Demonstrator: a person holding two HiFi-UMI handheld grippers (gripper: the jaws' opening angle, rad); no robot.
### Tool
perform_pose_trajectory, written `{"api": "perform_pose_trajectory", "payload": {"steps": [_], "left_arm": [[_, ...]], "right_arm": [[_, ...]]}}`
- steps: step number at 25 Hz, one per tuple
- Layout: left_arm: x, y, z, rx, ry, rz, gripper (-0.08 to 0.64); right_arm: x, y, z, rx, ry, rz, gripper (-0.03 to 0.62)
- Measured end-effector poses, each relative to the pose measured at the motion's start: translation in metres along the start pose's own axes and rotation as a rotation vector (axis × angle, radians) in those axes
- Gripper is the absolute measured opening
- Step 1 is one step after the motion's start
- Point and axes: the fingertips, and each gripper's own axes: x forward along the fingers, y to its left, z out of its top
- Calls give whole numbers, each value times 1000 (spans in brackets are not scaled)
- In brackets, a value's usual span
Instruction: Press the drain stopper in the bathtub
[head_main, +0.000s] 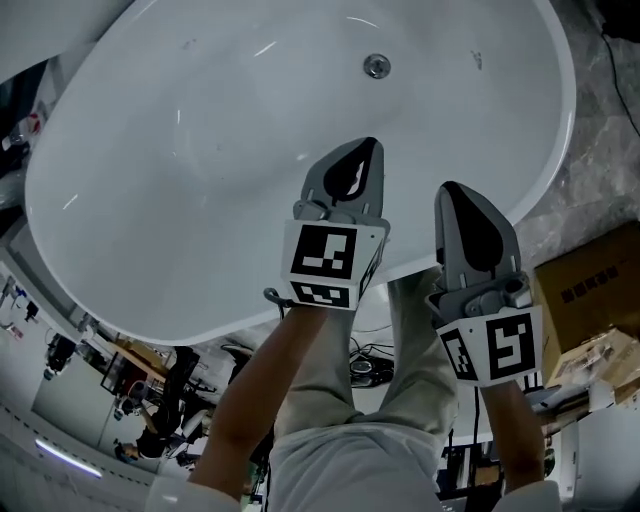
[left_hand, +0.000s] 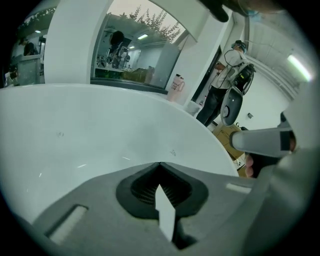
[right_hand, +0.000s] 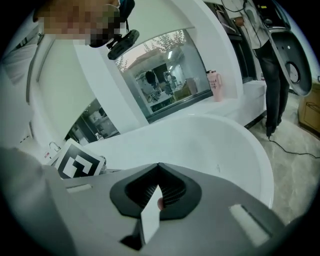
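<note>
A white oval bathtub (head_main: 180, 150) fills the head view, and its round metal drain stopper (head_main: 376, 66) sits in the tub floor at the far end. My left gripper (head_main: 366, 146) is shut and empty, hanging over the tub's near side with its tip well short of the stopper. My right gripper (head_main: 452, 189) is also shut and empty, beside it over the near rim. The left gripper (left_hand: 159, 164) looks across the smooth tub wall (left_hand: 75, 135), and the right gripper (right_hand: 158, 164) across the tub rim (right_hand: 210, 125). Neither gripper view shows the stopper.
A cardboard box (head_main: 590, 285) stands on the marble floor (head_main: 600, 130) right of the tub. A pink cup (left_hand: 176, 84) rests on the ledge behind the tub. A person (left_hand: 220, 85) stands beyond the tub's end. My legs (head_main: 400, 400) are against the near rim.
</note>
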Motion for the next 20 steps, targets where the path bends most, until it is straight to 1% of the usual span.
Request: {"api": "perform_pose_trajectory", "payload": {"steps": [4, 7, 9, 15, 18, 20], "left_arm": [[35, 12, -15, 27, 16, 8, 0], [61, 22, -30, 11, 40, 9, 0], [76, 28, -35, 16, 40, 9, 0], [107, 41, -51, 12, 59, 11, 0], [124, 46, -58, 48, 51, 4, 0], [133, 49, -68, 61, 61, -4, 0]], "right_arm": [[14, -14, -16, 29, -9, -17, 6], [22, -23, -24, 40, -14, -28, 6], [28, -26, -26, 41, -20, -32, 6], [52, -31, -37, 48, -24, -30, 6], [67, -38, -46, 51, -14, -47, 6], [79, -43, -53, 68, -3, -72, 6]]}}
